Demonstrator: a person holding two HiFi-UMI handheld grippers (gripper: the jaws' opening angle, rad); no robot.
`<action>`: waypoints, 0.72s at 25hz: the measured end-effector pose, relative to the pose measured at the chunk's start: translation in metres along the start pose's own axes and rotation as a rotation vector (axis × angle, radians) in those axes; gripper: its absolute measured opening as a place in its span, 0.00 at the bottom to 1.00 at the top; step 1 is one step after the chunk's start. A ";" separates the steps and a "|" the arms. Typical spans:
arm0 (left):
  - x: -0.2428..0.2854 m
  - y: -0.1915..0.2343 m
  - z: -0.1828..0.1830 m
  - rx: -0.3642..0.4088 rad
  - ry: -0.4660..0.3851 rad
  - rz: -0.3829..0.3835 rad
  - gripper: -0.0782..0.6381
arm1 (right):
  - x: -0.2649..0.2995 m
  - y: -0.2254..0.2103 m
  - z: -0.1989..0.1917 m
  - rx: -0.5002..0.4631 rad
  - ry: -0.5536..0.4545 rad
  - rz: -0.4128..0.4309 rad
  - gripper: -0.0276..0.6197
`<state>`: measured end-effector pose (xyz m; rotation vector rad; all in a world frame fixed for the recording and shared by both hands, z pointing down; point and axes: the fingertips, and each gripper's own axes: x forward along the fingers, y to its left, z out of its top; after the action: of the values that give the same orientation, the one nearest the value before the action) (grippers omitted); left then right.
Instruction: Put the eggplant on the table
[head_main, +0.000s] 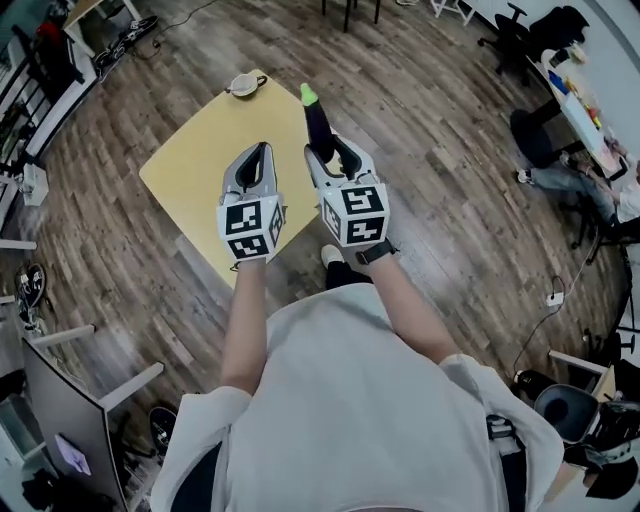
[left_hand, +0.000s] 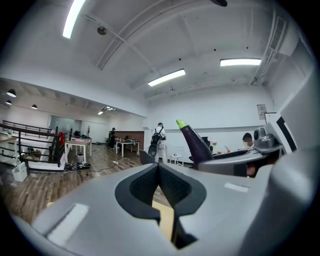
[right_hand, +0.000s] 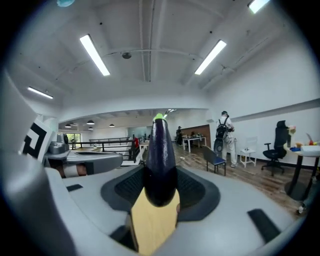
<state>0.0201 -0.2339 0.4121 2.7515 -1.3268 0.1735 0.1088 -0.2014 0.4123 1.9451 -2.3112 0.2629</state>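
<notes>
A dark purple eggplant (head_main: 318, 125) with a green stem end sticks out forward from my right gripper (head_main: 335, 155), which is shut on its thick end. In the right gripper view the eggplant (right_hand: 160, 160) fills the gap between the jaws of the right gripper (right_hand: 160, 186). My left gripper (head_main: 258, 160) is level with it on the left, shut with nothing in it; its pads meet in the left gripper view, where the left gripper (left_hand: 159, 167) has the eggplant (left_hand: 197, 145) on its right. Both grippers are over the yellow table (head_main: 200, 160).
A small round dish (head_main: 243, 84) sits at the table's far corner. Wooden floor surrounds the table. An office chair (head_main: 532, 132) and a cluttered desk (head_main: 585, 110) stand at the right, shelving and cables at the upper left, a monitor (head_main: 60, 420) at the lower left.
</notes>
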 end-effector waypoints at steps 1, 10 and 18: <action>0.007 0.006 0.003 -0.008 -0.004 0.031 0.12 | 0.012 -0.002 0.003 -0.006 0.004 0.035 0.35; 0.032 0.056 -0.011 -0.062 0.041 0.295 0.12 | 0.093 -0.010 -0.001 0.009 0.059 0.283 0.35; 0.005 0.133 -0.047 -0.112 0.081 0.480 0.12 | 0.160 0.052 -0.042 -0.014 0.180 0.448 0.35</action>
<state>-0.0837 -0.3147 0.4631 2.2650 -1.8841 0.2277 0.0283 -0.3385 0.4814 1.3107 -2.5825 0.4368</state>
